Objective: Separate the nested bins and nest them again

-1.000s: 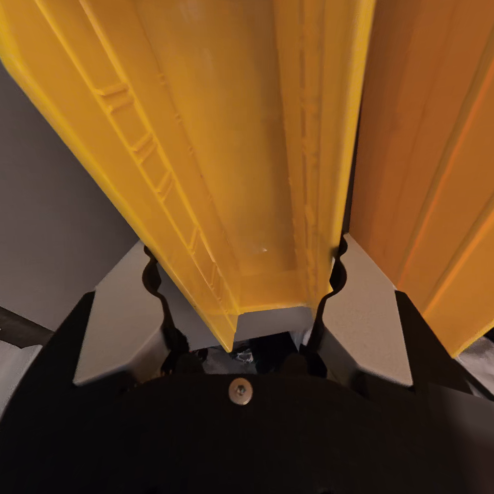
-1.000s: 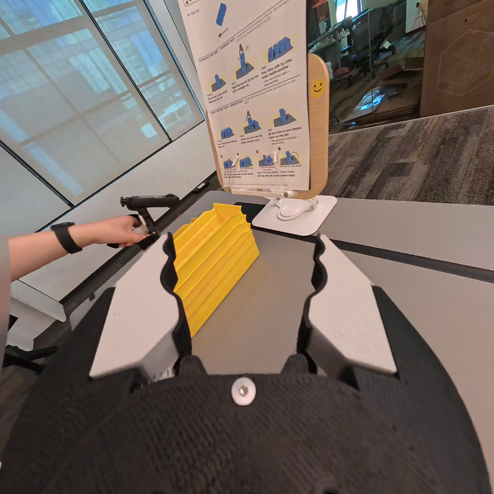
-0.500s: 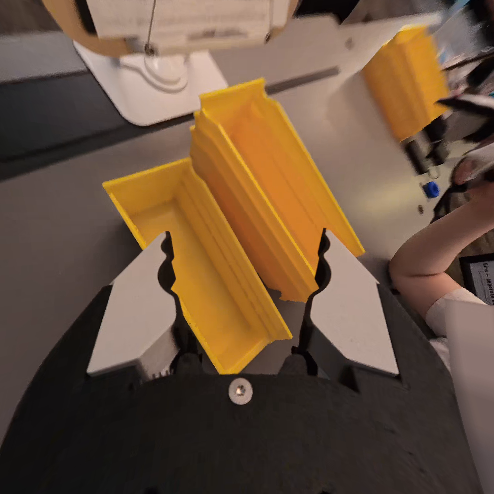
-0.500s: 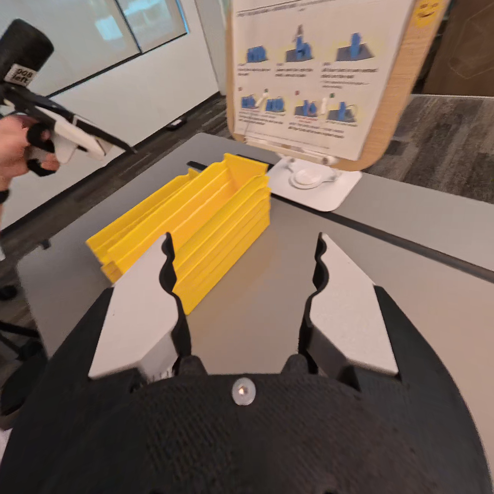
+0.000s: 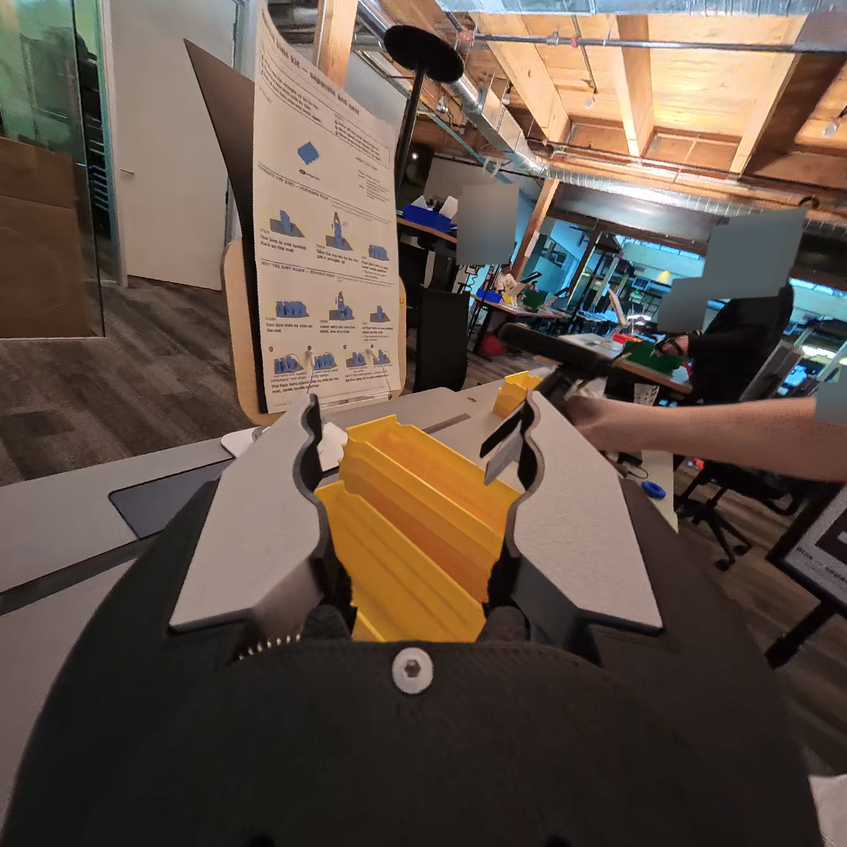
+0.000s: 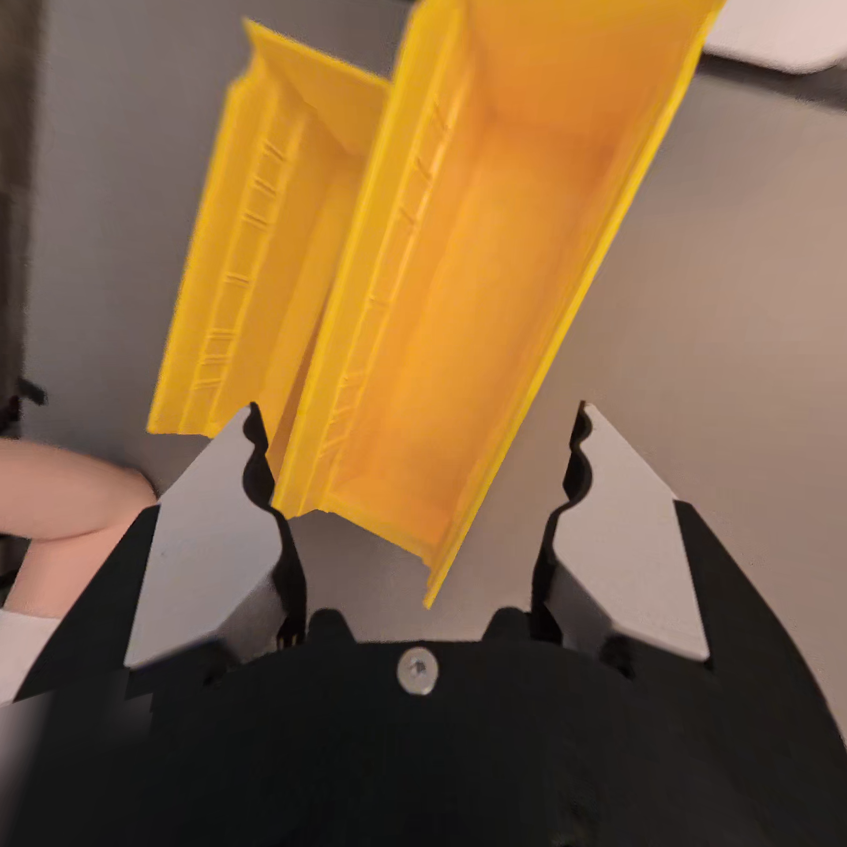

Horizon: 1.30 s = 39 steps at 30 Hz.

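We see the right gripper (image 6: 417, 463), spread wide and empty, nearer the yellow stack (image 6: 481, 275), whose long axis runs straight ahead between its fingers.

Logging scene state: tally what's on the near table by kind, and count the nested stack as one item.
Loose yellow bin: 1
Nested yellow bin stack: 1
Instruction sheet on stand: 1
Total: 3
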Tool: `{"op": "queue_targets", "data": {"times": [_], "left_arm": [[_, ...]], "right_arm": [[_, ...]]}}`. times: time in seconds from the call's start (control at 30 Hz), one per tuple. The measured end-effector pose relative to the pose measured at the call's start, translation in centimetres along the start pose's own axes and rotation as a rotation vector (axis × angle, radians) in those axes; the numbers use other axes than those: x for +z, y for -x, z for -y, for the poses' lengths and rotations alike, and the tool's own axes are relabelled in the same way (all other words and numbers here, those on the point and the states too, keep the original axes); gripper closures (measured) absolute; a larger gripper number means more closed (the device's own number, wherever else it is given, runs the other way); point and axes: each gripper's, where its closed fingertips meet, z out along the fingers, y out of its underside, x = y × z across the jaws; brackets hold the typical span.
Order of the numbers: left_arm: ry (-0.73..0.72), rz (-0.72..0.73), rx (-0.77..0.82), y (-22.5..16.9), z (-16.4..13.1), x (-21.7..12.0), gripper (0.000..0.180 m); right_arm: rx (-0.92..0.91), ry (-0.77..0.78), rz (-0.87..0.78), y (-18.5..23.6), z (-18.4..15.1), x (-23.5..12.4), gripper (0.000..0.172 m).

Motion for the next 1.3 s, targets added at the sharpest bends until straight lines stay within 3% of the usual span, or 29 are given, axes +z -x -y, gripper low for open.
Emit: {"op": "queue_targets", "data": {"times": [0.13, 0.27, 0.4, 0.57, 0.9, 1.3], "left_arm": [[0.037, -0.004, -0.060, 0.0, -0.6, -1.4, 0.092], [0.104, -0.115, -0.121, -1.4, -1.4, -2.4, 0.092], [0.069, -0.125, -0.160, -0.8, -0.8, -3.3, 0.092], [-0.014, -0.266, -0.236, -2.3, 0.8, -3.9, 0.099], [0.020, -0.217, -0.227, -1.4, 0.2, -3.7, 0.099], [0.042, -0.214, -0.246, -1.2, -0.3, -3.5, 0.100]], "right_arm": [[0.096, 0.059, -0.205, -1.3, 0.5, 0.5, 0.034], [0.174, 0.073, -0.258, -0.4, 0.9, 1.9, 0.027], [0.163, 0.118, -0.344, -1.5, -0.2, 3.8, 0.024], [0.234, 0.218, -0.334, -1.4, -1.9, 5.8, 0.027], [0.255, 0.246, -0.317, -0.8, -1.7, 5.5, 0.053], [0.262, 0.249, -0.301, 0.0, -1.3, 5.3, 0.060]]}}
